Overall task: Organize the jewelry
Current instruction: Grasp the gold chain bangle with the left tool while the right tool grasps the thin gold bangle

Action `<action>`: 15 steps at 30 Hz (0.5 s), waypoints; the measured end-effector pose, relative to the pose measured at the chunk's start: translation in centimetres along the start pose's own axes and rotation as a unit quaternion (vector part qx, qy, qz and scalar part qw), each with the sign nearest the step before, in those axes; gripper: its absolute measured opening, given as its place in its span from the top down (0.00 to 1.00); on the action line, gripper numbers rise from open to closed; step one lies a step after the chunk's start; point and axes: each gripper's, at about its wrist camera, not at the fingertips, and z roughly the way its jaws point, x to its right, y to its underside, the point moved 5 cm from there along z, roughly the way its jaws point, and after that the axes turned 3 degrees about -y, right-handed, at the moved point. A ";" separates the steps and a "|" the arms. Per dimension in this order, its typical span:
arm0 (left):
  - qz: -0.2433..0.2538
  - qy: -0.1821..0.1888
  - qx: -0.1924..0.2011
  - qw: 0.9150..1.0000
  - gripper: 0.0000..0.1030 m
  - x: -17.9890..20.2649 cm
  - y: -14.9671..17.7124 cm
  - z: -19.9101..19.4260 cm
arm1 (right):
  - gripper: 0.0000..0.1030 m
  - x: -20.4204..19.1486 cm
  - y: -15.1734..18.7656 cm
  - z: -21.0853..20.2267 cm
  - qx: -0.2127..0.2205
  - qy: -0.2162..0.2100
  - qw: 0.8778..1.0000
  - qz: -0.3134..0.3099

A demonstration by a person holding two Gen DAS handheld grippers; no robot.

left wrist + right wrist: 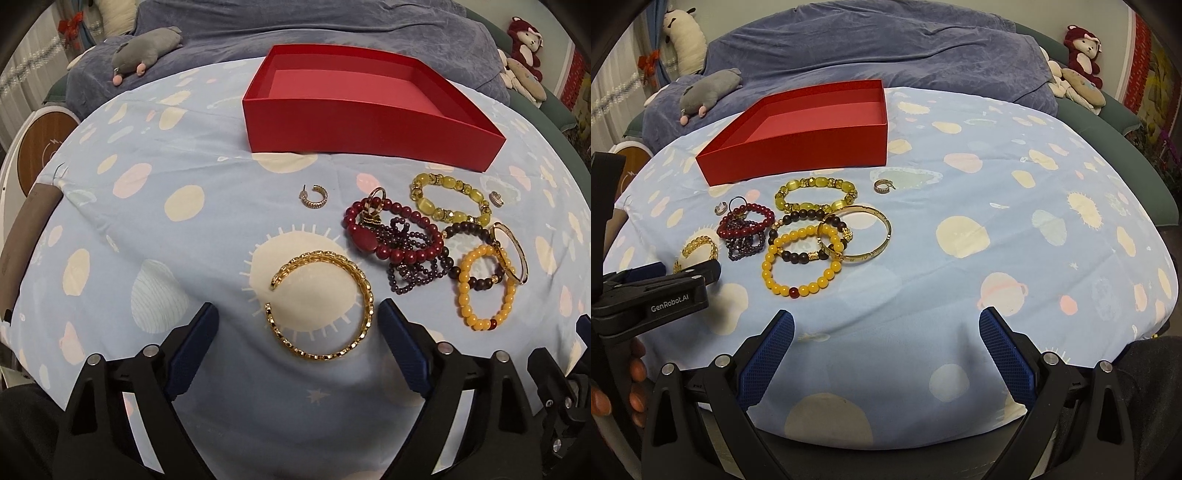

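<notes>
Left gripper [297, 314] fingers spread wide around the gold chain-link bangle [320, 305]
Right gripper [886, 321] fingers apart, empty; the thin bangle could slip before the red cardboard box [369, 122]

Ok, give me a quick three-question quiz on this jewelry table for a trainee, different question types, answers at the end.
1. True or false: the red box already holds jewelry.
2. Multiple choice: which piece lies between the fingers of the left gripper? A) the gold chain bangle B) the orange bead bracelet C) the yellow-green bead bracelet
3. Fill in: the fingers of the right gripper stand ____, with only the tablecloth between them.

Key: 1 false, what shows of its inside is bare; 2 A; 3 open.
</notes>
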 end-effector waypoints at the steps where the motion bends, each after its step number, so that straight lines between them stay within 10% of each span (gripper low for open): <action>1: 0.001 0.005 0.004 1.000 0.27 0.1 0.0 -0.2 | 0.07 0.0 0.0 0.1 -0.002 0.000 1.000 0.000; 5: -0.003 0.021 0.014 1.000 0.49 0.0 -0.2 -0.7 | 0.07 0.1 -0.8 0.2 -0.005 -0.007 1.000 0.004; 15: -0.018 0.020 0.019 0.999 0.49 -0.5 -0.4 -0.7 | 0.11 -0.6 -4.8 2.9 -0.021 -0.034 0.999 0.016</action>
